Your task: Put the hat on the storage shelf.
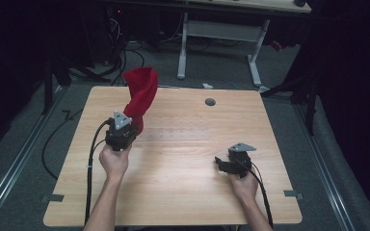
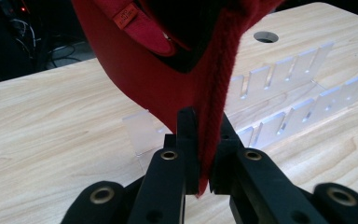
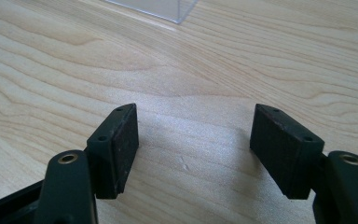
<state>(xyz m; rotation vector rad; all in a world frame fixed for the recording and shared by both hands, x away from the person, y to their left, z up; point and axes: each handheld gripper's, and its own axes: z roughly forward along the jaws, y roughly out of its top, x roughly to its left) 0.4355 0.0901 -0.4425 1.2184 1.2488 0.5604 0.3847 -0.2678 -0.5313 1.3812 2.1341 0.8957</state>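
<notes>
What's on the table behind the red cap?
Behind the red cap, a clear slotted rack stands on the table. The cap hides the rack's near left part.

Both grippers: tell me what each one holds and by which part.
The left gripper is shut on the red cap, pinching a fold of its fabric at the lower edge. The right gripper holds nothing, fingers apart above the table.
</notes>
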